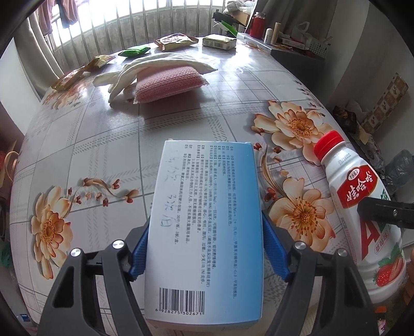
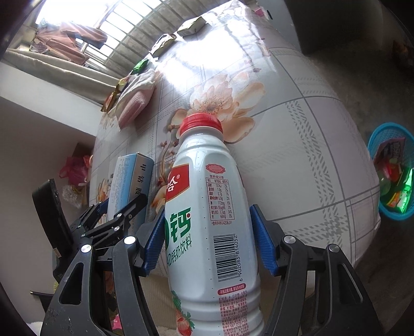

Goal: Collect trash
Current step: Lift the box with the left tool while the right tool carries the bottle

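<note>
Left tongs (image 1: pixel 204 254) pinching box (image 1: pixel 207 206); right tongs (image 2: pixel 208 239) pinching bottle (image 2: pixel 207 206). Basket (image 2: pixel 372 144) on floor part-filled. Wrappers (image 1: pixel 176 41) remain on tabletop (image 1: pixel 103 144).

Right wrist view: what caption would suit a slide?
Right gripper clamps a white red-capped plastic drink bottle above the floral tablecloth.

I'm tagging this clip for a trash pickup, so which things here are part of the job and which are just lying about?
Job:
- blue-white box, in left gripper
- milk drink bottle, in right gripper
- snack wrappers
- blue basket, trash in it

Lying about:
- pink sponge
- white cloth
- red flask
</note>
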